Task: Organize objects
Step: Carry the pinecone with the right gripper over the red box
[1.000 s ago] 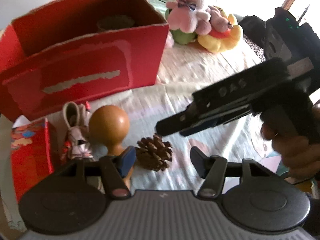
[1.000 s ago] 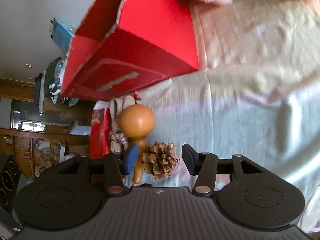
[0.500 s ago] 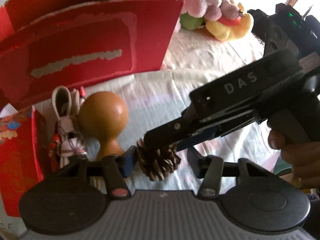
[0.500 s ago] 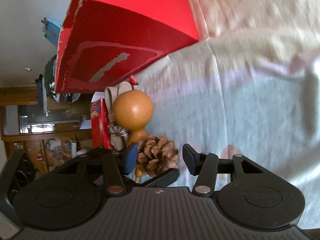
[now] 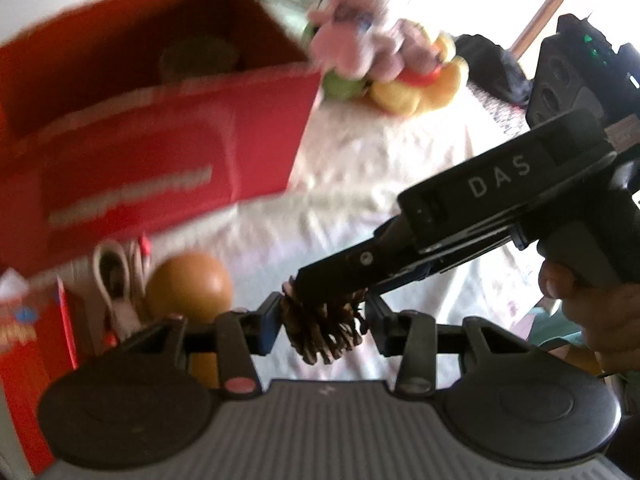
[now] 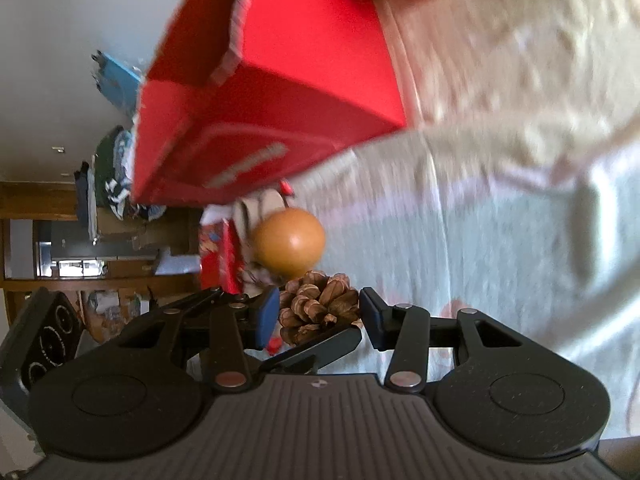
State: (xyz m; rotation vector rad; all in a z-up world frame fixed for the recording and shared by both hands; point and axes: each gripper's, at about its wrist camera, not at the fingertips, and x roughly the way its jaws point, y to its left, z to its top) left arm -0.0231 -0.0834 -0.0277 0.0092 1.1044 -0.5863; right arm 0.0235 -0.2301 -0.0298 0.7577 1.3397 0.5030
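The red box (image 5: 160, 160) stands behind the pine cone (image 5: 324, 332), to its left. The brown gourd (image 5: 188, 284) sits just left of the pine cone. The left gripper (image 5: 322, 316) is closing around the pine cone; I cannot tell if it squeezes yet. The right gripper (image 6: 320, 314) is half wide and holds the pine cone by two sides. Soft toys (image 5: 380, 64) lie far behind, to the right.

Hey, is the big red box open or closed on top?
Open. The red box has no lid or flaps over it, and the left wrist view looks down onto something dark and round inside.
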